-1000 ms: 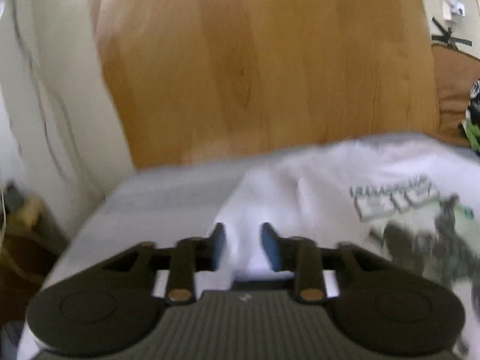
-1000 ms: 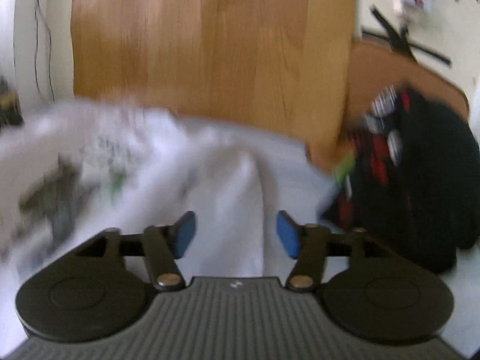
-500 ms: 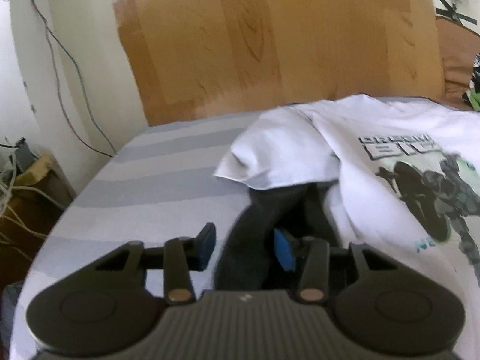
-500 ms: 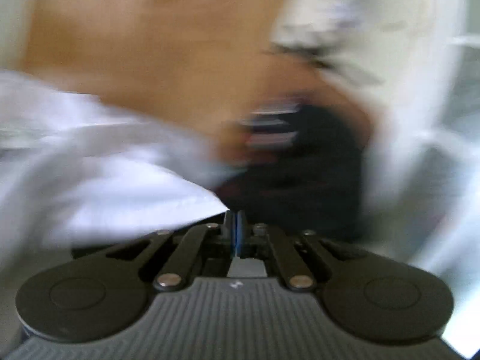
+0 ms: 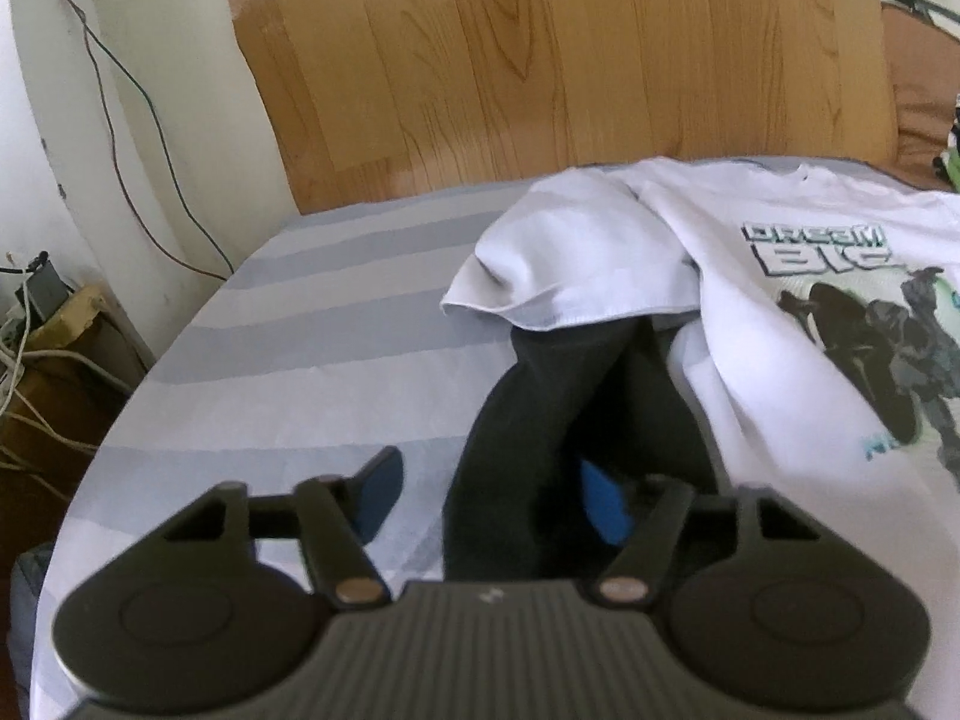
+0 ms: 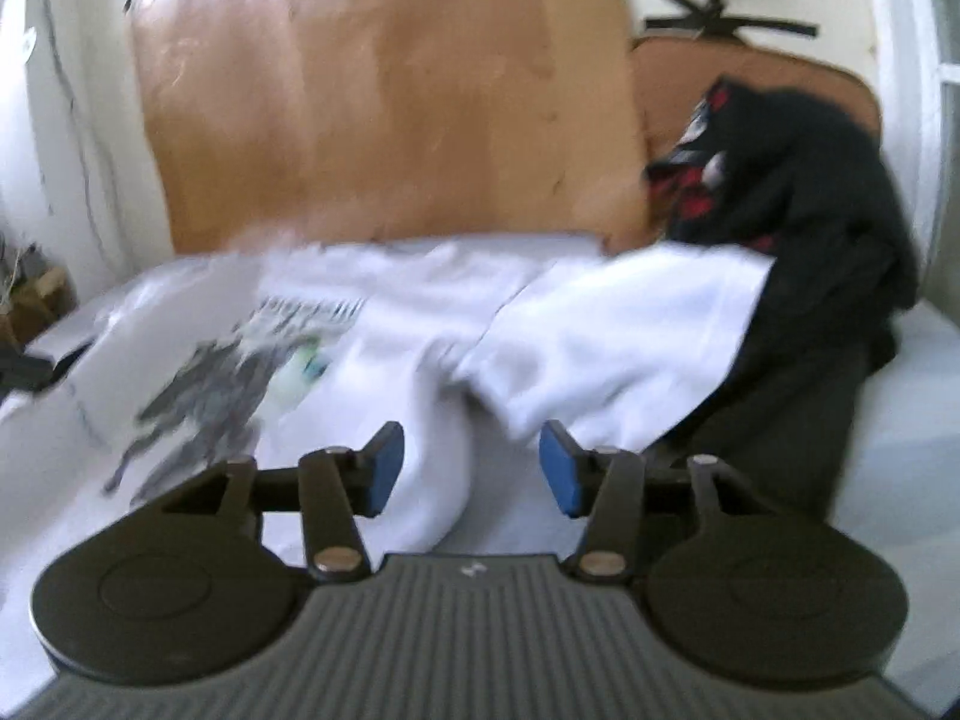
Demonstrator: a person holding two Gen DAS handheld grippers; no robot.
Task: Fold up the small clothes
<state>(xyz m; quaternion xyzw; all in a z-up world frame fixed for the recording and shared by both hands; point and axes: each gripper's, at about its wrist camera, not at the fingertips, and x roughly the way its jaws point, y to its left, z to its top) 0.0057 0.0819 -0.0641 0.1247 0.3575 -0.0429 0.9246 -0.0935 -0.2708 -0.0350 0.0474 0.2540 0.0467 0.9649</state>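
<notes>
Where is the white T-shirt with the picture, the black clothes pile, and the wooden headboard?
white T-shirt [image 5: 750,312]: left wrist view, on plain cloth beside the print.
black clothes pile [image 6: 822,210]: right wrist view, on the dark heap's middle.
wooden headboard [image 5: 540,60]: left wrist view, on its bare wood panel.
</notes>
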